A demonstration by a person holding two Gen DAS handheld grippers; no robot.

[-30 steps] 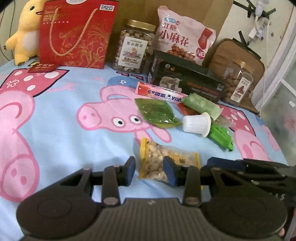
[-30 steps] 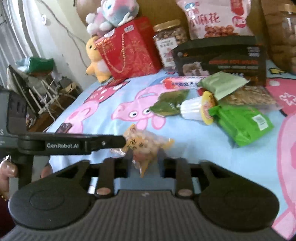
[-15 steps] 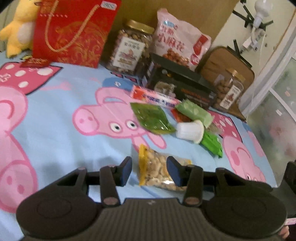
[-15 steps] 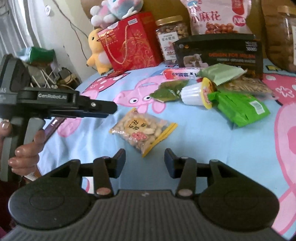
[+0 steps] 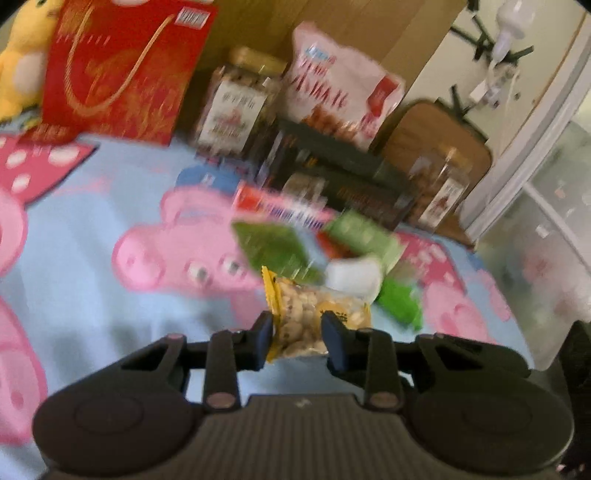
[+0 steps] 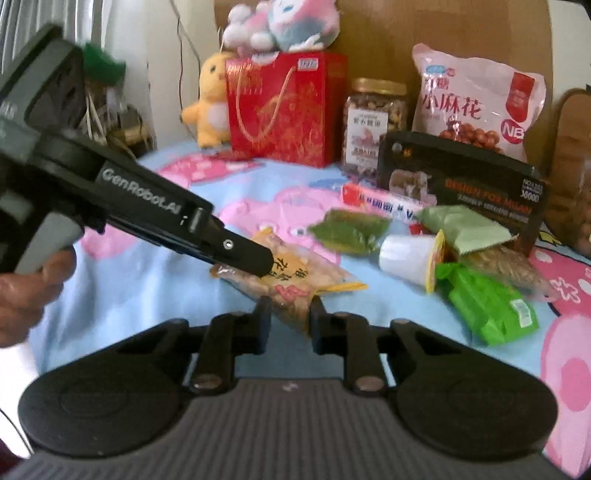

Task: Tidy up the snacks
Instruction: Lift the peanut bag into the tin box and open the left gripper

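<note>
Bed sheet (image 6: 155,295): light blue with pink pig print; carries every snack, spreads out under both grippers.
Red gift bag (image 6: 284,110): upright, far ahead and left of the right gripper; a yellow plush (image 6: 208,107) just beside it, a pink plush (image 6: 284,26) lying on top.
Pink snack bag (image 6: 476,99): upright at the back, ahead and right of the right gripper.
Black box (image 6: 465,181): in front of the pink bag; a nut jar (image 6: 375,122) stands at its left.
Loose pile: green packet (image 6: 487,306), white jelly cup (image 6: 408,254) on its side, dark green pouch (image 6: 351,230), pale green packet (image 6: 461,225), red-and-white stick pack (image 6: 376,199); all ahead and right of the right gripper, touching or overlapping.
Peanut packet (image 6: 295,284): clear with yellow edges, between the two grippers and reaching into both.
Left gripper (image 5: 297,332): jaws have just been closing; blue pads pinch the packet's near end, yellow edge against the left pad. View is motion-blurred. In the right wrist view its finger (image 6: 236,254) lies across the packet's far-left corner.
Right gripper (image 6: 290,319): jaws have just been closing; narrow gap, the packet's near corner caught between the fingers.
Hand (image 6: 22,295): on the left gripper's handle, far left of the right gripper.
</note>
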